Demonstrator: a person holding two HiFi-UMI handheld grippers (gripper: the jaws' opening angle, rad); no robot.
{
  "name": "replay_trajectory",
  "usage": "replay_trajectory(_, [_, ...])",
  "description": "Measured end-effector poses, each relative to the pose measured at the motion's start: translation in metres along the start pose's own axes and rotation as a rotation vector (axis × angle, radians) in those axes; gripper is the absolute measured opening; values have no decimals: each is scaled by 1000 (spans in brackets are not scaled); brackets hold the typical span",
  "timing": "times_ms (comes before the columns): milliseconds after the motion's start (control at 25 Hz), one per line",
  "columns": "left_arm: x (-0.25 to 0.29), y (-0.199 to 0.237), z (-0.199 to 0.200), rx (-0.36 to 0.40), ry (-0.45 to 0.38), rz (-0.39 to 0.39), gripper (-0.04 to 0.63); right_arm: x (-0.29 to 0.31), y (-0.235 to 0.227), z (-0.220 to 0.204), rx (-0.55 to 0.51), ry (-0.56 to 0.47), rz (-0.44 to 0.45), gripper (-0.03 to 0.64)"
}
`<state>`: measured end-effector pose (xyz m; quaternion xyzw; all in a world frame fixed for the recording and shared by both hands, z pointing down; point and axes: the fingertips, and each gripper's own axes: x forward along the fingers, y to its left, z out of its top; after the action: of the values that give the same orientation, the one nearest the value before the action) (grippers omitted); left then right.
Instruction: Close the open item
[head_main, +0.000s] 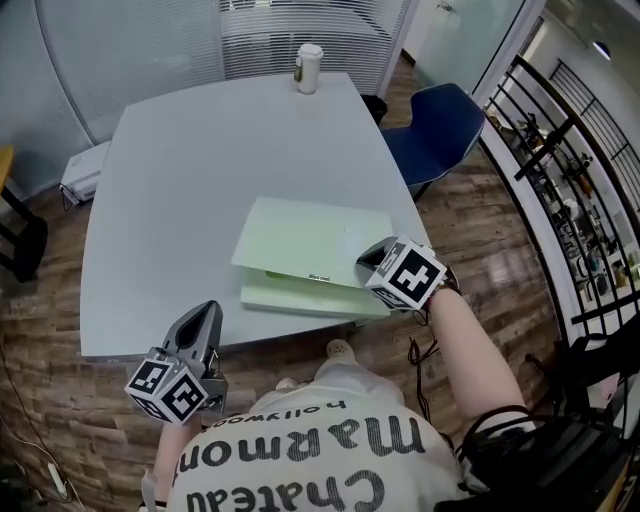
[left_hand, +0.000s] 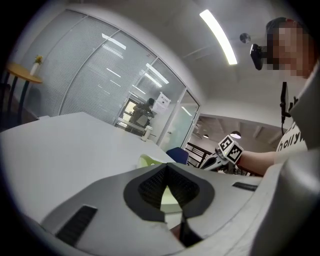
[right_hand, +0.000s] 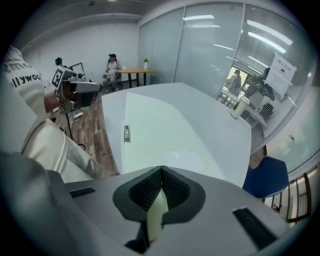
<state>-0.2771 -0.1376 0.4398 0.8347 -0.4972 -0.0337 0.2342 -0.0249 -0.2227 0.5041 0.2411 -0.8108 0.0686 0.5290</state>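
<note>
While covering corner of laptop (head_main: 300, 240) lid, presses jaws of right gripper (head_main: 372, 256) together. Holds left gripper (head_main: 207, 318) off table (head_main: 180, 160), jaws likewise together, empty.

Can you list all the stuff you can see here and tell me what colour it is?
table: one, pale grey, middle of the room.
laptop: one, pale green, near edge of the table, lid not fully down.
cup: one, white with a lid, far edge of the table.
chair: one, blue, right of the table.
left claw: one, grey, shut, just off the table's near edge.
right claw: one, grey, shut, on the laptop's right side.
</note>
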Motion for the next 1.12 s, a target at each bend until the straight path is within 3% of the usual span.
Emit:
replay_trajectory(480, [-4,12,-3,-15,8,10,-7,38,53,39,-130,28,117,2])
replay_trajectory(1120, [-1,15,-13,-21,33,4,-8,65,85,20,-191,132,200,2])
